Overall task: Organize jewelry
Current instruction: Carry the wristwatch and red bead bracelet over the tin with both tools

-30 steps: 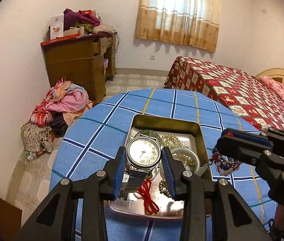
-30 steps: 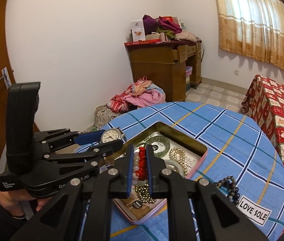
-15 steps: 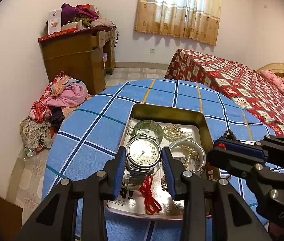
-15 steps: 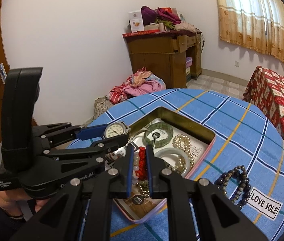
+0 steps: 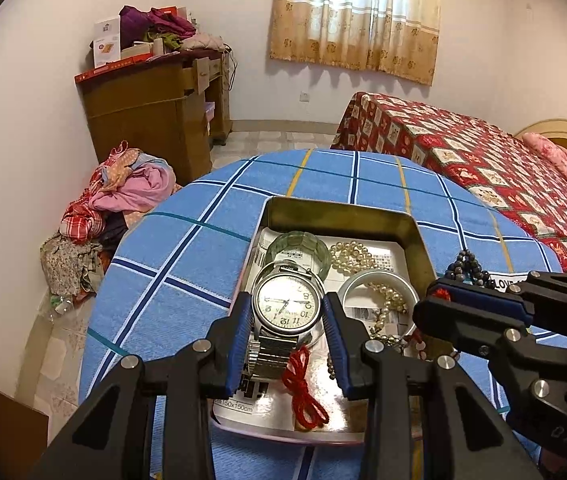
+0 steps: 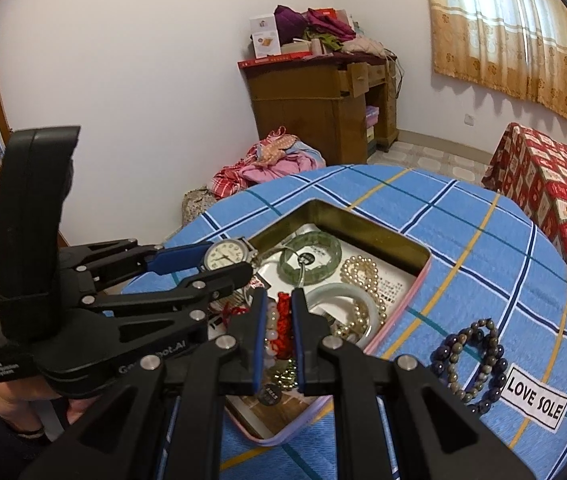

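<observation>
Blue pads of the left gripper [image 5: 288, 334] are seen in the left wrist view about half spread and pressed on both sides of the wristwatch [image 5: 286, 306], which is held by its round case above the tin box [image 5: 339, 216]; its metal band hangs down between the fingers. Under it, inside the tin, a green bangle [image 5: 297, 246], a pearl string [image 5: 353, 256], a white bangle [image 5: 379, 286] and a red cord [image 5: 303, 392] are lying. The right gripper [image 5: 439, 300] is seen at the right edge, with something red at its tip. In the right wrist view the jaws of the right gripper [image 6: 278, 334] are nearly pressed together, and a red beaded piece [image 6: 283, 326] is pinched between them, over the near part of the tin box [image 6: 379, 236]. The left gripper [image 6: 223, 262] is seen at the left with the wristwatch [image 6: 226, 255] clamped between its fingers. A dark bead bracelet [image 6: 469, 364] is lying on the blue checked tablecloth [image 6: 483, 240], just beside the tin.
</observation>
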Tool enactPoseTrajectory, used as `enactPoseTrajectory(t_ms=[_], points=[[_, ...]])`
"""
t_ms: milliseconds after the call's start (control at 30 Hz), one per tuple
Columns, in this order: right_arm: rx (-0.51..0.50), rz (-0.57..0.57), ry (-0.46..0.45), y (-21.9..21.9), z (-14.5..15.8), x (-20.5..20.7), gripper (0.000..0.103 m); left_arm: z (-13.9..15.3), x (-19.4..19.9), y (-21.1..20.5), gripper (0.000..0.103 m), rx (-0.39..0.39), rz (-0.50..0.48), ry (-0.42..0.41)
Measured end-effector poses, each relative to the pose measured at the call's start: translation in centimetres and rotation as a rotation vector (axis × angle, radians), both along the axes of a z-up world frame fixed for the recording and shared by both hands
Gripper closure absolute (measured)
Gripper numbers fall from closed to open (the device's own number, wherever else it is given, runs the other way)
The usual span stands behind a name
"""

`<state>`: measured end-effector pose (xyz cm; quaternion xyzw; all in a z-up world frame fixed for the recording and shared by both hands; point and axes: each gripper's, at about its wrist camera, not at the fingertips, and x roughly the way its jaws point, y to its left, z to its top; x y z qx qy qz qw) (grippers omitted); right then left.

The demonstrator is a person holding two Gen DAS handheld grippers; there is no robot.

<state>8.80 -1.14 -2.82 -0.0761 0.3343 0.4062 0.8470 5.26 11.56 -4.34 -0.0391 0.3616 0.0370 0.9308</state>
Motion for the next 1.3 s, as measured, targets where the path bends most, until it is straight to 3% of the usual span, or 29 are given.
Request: enactPoseTrajectory(t_ms=[1300], points=[[-0.102, -0.034, -0.014, 1.4, -3.5, 0.5, 0.089, -2.2, 0.9, 0.2, 0.066, 0.042, -0.012, 0.036]])
